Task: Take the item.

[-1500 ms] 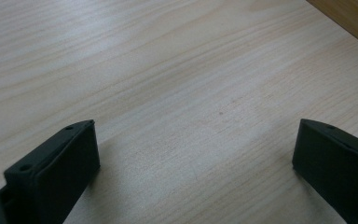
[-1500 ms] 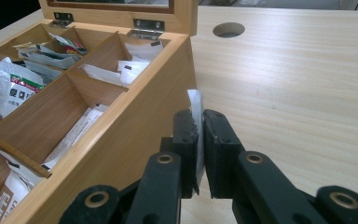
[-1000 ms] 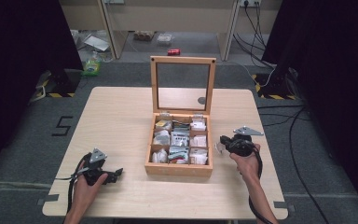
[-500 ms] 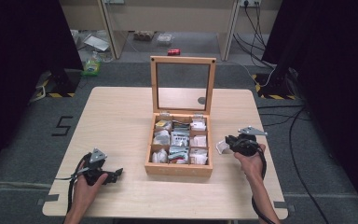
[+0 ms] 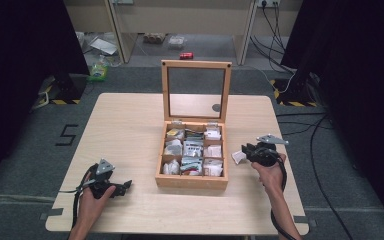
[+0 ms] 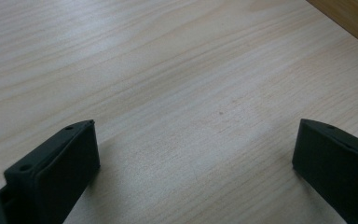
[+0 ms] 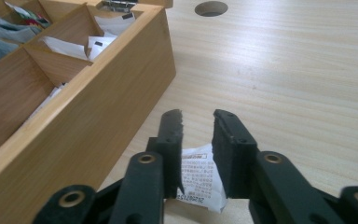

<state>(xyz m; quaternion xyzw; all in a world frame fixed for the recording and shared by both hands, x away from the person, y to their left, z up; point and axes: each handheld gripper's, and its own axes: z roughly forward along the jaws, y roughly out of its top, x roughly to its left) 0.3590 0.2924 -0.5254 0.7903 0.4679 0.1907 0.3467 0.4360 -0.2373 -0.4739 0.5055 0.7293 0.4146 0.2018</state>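
- The right claw is hovering just beside the wooden box's right wall, its jaws having just been opening; a white printed sachet is lying between them, low on the tabletop, and the pads are not seen pressing on it.
- Judged step: releasing a sachet taken out of the box.
- Next move is calling for a clean lift clear of the thin, crinkly paper packet.
- The left claw is resting released over bare pale woodgrain.
- The box is showing square compartments of packets and an upright glazed lid.
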